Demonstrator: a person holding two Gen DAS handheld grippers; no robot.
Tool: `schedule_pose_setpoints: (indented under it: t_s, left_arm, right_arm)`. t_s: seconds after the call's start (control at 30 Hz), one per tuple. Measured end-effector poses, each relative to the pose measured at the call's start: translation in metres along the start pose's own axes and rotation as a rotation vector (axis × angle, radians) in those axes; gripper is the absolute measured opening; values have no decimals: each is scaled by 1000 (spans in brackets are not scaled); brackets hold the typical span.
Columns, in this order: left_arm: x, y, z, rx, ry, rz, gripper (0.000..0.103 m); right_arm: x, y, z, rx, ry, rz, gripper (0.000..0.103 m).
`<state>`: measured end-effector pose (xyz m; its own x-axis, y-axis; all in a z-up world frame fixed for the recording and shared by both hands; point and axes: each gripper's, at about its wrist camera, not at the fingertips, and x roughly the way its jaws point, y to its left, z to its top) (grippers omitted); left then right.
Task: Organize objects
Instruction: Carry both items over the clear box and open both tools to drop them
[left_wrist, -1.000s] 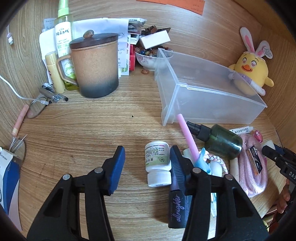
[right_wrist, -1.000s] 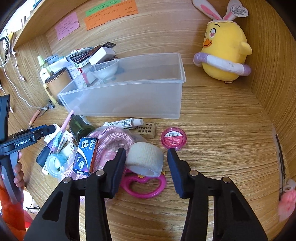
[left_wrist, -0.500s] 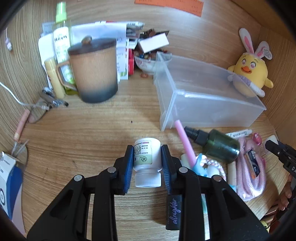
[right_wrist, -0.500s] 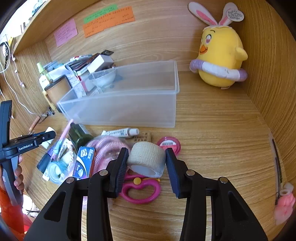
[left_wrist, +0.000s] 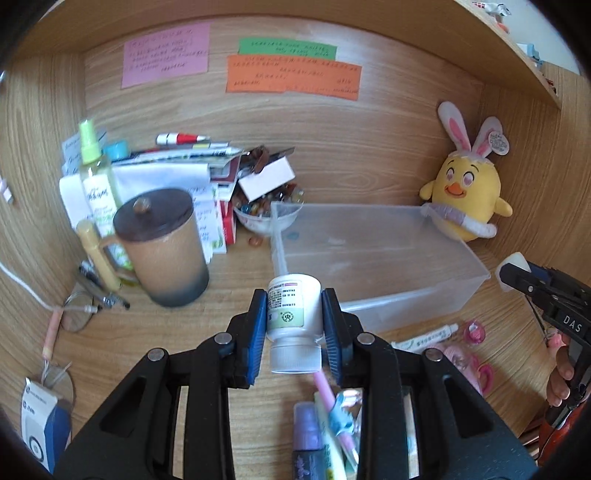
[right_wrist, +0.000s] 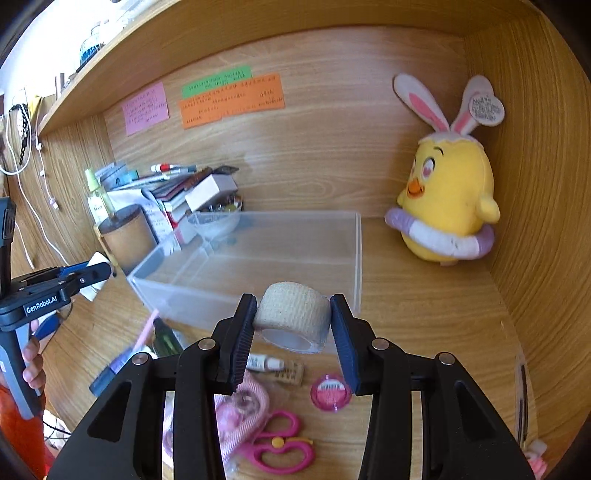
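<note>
**Two items gripped above the table, clear bin waiting beyond**

While both hands are busy, each gripper has something pinched. Seen from the left wrist, the left gripper (left_wrist: 294, 318) has its blue pads pressed on the sides of a white pill bottle (left_wrist: 293, 314), cap toward the camera, held clear of the wooden table (left_wrist: 155, 339). Seen from the right wrist, the right gripper (right_wrist: 292, 325) pinches a roll of beige bandage (right_wrist: 293, 316) across its width, also off the table. Just beyond both loads lies the clear plastic bin (right_wrist: 258, 266), open-topped and apparently empty, with the yellow plush chick (right_wrist: 448, 206) at its far right and a lidded brown mug (left_wrist: 162, 247) to its left.

Judging from the task, both items are probably headed for the bin. Several things could go wrong:

- The bottle is smooth and round, and the pads meet it along narrow lines; a tilt or jolt could let it slip or rotate out.
- The bandage roll is soft, so it may deform and work loose.
- Two grippers converging on one bin could knock together, or clip its near wall and shove the light plastic toward the bowl of beads (left_wrist: 266, 218) behind it.
- A release from too high could send the bottle bouncing out.

Near the camera, pink scissors (right_wrist: 280, 446), a pink tin (right_wrist: 330, 393) and a small tube (right_wrist: 264, 363) remain on the table.
</note>
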<state>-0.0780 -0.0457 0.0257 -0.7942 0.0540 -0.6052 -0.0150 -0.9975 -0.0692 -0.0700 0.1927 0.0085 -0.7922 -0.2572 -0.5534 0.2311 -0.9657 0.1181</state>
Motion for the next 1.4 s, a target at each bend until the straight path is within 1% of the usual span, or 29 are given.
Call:
schedule_pose_setpoints:
  t_s: [0.1, 0.23, 0.4, 0.53, 0.6, 0.83, 0.97, 1.1, 1.2, 1.27, 1.3, 1.33, 1.37, 1.4]
  left_arm:
    - [6, -5, 12, 11, -7, -18, 29]
    - [22, -9, 26, 15, 18, -45, 29]
    - [47, -10, 35, 0, 67, -51, 29]
    - [70, -4, 36, -45, 138, -92, 29]
    - [76, -5, 35, -45, 151, -85, 29]
    - [92, -17, 31, 10, 181, -60, 29]
    - [100, -23, 29, 38, 203, -58, 29]
    - [98, -27, 28, 58, 196, -53, 30]
    - [93, -27, 29, 58, 192, -63, 35]
    - [87, -28, 29, 64, 176, -60, 46]
    - [82, -28, 29, 71, 164, -54, 49]
    - [77, -29, 28, 78, 150, -49, 55]
    - [71, -30, 28, 89, 132, -42, 59]
    - [66, -31, 28, 102, 117, -33, 61]
  right_arm:
    - [4, 2, 14, -9, -16, 9, 38]
    - [15, 6, 31, -28, -21, 9, 38]
    - [38, 9, 39, -45, 20, 13, 38]
    - [59, 9, 38, -49, 74, 16, 38]
    - [70, 9, 36, -50, 104, 16, 38]
    - [98, 4, 30, -32, 191, 29, 38]
    - [106, 4, 29, -31, 220, 36, 38]
    - [109, 5, 29, -31, 234, 39, 38]
    - [109, 7, 30, -39, 239, 36, 39]
    - [107, 8, 31, -42, 235, 34, 48]
    - [105, 8, 32, -43, 229, 33, 51]
    - [103, 8, 32, -44, 220, 29, 55]
    - [100, 9, 32, -46, 211, 25, 58]
    - [98, 9, 33, -49, 203, 22, 59]
